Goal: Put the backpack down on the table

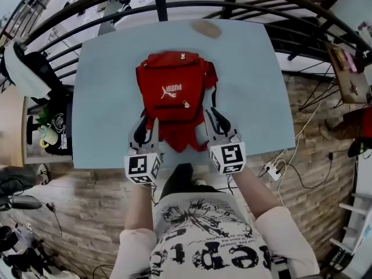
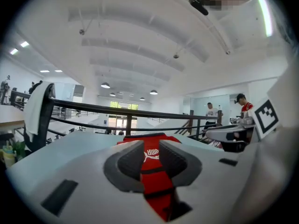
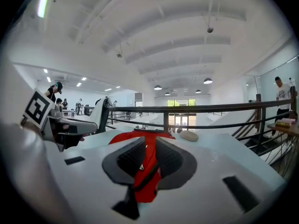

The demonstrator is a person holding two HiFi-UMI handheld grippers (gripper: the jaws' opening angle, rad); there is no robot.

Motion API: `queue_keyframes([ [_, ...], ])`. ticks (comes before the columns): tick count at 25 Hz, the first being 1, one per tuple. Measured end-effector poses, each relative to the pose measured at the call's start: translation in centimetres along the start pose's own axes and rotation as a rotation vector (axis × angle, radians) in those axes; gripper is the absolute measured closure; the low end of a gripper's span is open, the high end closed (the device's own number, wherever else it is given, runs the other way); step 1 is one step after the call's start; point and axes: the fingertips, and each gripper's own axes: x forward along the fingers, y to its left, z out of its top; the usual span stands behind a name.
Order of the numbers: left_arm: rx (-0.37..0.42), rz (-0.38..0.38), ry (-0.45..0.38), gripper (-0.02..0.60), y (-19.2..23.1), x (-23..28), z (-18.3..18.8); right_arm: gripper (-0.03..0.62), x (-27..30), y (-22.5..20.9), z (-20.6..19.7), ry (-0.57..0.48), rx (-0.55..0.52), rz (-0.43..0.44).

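Head view: the red Puma backpack lies logo side up at the middle of the pale blue table, its top toward the upper edge of the frame, while you hold its near end from the lower middle. Your left gripper is at the backpack's lower-left corner and your right gripper at its lower right, with the backpack between them.

In the left gripper view the jaws are drawn in on a red strap with dark bands, which fills the gap. In the right gripper view the jaws pinch red fabric crossed by a black band.

The backpack's body appears to rest on the tabletop, so the setting-down looks largely done. Whether the gripped end is fully down cannot be told. By this reading, what is left is for both grippers to let go.

A tan oval object sits beyond the backpack, apart from it.
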Motion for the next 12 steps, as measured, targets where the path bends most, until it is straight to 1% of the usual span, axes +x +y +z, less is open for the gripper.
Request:
queue_keyframes([
  [1,0.001,0.016,0.009,0.509,-0.4,-0.8,0.6,0.545,-0.9,0.1,0.5,-0.004,-0.009,0.0],
  [2,0.006,0.023,0.014,0.534,-0.9,-1.6,1.3,0.559,-1.9,0.1,1.0,-0.008,-0.016,-0.002],
  [3,0.02,0.023,0.011,0.544,-1.4,-2.4,2.1,0.573,-2.8,0.1,1.5,-0.015,-0.022,-0.006],
  [5,0.065,0.011,-0.028,0.552,-2.5,-3.7,4.2,0.6,-4.5,0.0,3.0,-0.048,-0.03,-0.016],
  [8,0.131,-0.019,-0.114,0.555,-4.3,-5.7,8.0,0.6,-6.6,0.1,6.3,-0.113,-0.037,-0.004],
  [10,0.153,-0.04,-0.158,0.555,-5.7,-7.2,10.3,0.6,-7.9,0.4,8.8,-0.146,-0.063,0.006],
  [12,0.159,-0.057,-0.184,0.555,-6.9,-8.4,12.0,0.6,-9.1,0.8,11.0,-0.17,-0.09,0.01],
])
